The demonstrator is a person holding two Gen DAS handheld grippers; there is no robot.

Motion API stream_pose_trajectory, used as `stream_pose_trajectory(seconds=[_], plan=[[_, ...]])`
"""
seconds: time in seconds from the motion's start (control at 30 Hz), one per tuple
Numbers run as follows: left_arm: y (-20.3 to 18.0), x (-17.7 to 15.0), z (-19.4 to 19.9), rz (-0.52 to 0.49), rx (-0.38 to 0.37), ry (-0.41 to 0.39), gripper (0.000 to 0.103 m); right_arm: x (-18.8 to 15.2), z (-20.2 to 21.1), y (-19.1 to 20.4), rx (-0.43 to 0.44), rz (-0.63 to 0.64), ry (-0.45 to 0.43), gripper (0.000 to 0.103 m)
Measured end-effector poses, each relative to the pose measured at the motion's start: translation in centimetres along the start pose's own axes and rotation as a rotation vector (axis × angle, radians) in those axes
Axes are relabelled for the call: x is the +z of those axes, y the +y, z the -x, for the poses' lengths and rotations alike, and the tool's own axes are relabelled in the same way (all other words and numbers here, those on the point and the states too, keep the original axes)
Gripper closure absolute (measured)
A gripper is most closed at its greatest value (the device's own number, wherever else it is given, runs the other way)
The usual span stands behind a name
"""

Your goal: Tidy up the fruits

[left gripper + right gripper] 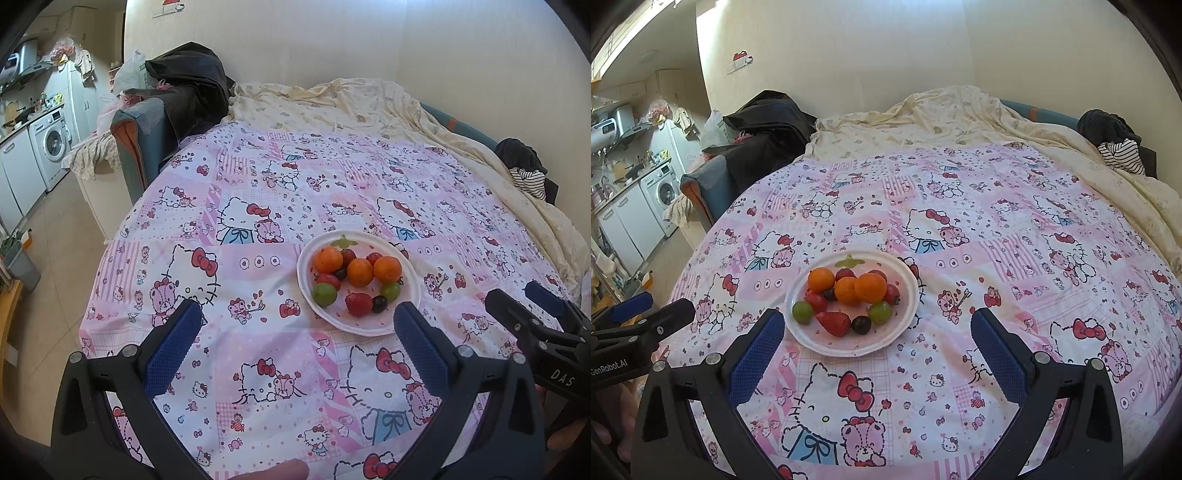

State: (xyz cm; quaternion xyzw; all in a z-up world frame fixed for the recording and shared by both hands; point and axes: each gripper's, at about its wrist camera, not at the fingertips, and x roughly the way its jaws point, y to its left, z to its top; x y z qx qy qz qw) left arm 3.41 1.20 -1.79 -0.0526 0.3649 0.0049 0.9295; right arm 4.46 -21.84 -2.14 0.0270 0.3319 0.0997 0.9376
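You are holding both claws over a bed covered with a pink cartoon-cat sheet (258, 369). Your left claw (299, 347) is hanging released, its blue pads spread wide with nothing between them, and your right claw (877, 350) is hanging released and empty as well. A white plate (905, 321) is sitting on the sheet just ahead of both claws, carrying three oranges (870, 287), two green grapes (880, 312), two dark grapes (861, 325), a strawberry (833, 322) and several small red fruits. A crumpled cream blanket (332, 107) is lying at the bed's far end.
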Motion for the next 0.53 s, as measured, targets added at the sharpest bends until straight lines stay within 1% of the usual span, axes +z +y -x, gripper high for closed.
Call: stream_pose_trajectory(seconds=[0.53], plan=[[-0.15, -0.14, 0.07, 0.003, -0.007, 0.004, 0.0, -0.27, -0.12, 0.31, 0.006, 0.0, 0.007, 0.0]])
